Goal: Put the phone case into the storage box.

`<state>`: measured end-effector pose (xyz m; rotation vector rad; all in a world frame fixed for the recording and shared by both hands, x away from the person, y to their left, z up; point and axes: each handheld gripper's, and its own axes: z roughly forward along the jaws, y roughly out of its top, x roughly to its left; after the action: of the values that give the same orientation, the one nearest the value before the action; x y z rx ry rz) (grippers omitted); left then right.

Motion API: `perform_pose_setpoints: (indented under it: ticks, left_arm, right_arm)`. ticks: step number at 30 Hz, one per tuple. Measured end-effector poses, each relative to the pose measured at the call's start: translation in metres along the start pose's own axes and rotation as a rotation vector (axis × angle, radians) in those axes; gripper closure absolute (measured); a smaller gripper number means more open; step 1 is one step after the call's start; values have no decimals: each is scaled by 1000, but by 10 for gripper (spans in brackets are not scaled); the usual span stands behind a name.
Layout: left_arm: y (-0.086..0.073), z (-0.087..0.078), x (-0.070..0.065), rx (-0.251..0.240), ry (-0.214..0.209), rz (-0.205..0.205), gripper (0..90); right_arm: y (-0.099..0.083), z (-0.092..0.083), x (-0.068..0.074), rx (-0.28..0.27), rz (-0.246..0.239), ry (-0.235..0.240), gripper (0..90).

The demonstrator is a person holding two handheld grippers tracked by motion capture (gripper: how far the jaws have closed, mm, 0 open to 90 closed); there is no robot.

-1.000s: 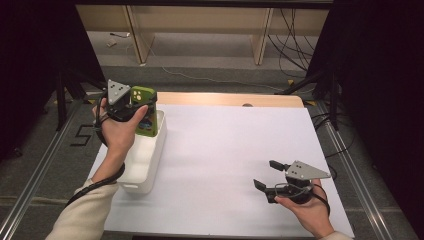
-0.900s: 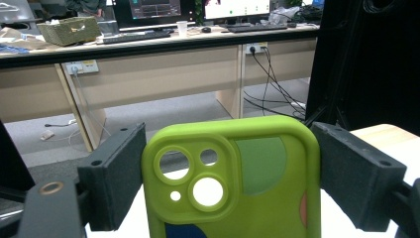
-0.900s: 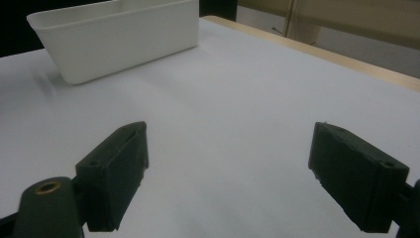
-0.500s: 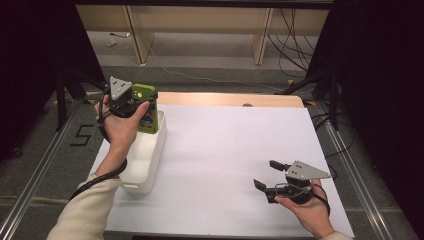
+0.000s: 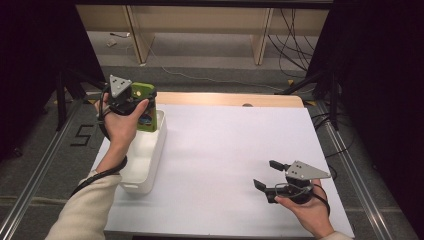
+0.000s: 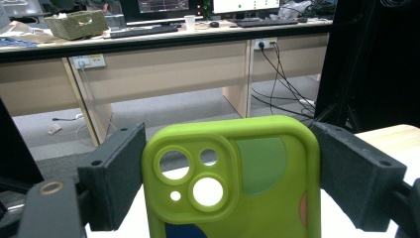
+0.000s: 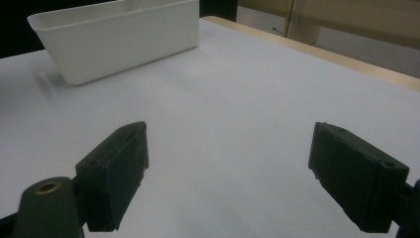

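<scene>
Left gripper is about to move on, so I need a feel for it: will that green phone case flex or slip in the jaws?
The green phone case looks like thin moulded rubbery plastic, so probably light and somewhat bendy. The left gripper clamps its two side edges, so a hard squeeze may bow it. Its matte skin likely grips the pads well.

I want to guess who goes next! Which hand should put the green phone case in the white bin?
Probably the left: its tool already grips the phone case above the bin. The right tool sits open, far away.
</scene>
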<state>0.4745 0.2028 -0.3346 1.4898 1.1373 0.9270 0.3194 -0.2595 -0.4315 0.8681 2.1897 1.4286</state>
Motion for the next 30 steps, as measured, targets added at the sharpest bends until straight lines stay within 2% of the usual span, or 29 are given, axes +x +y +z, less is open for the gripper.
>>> perform_pose_setpoints:
  ticks: [30]
  left_arm:
    - [2, 13, 0, 16, 2, 0, 159]
  right_arm:
    - [0, -1, 0, -2, 4, 0, 165]
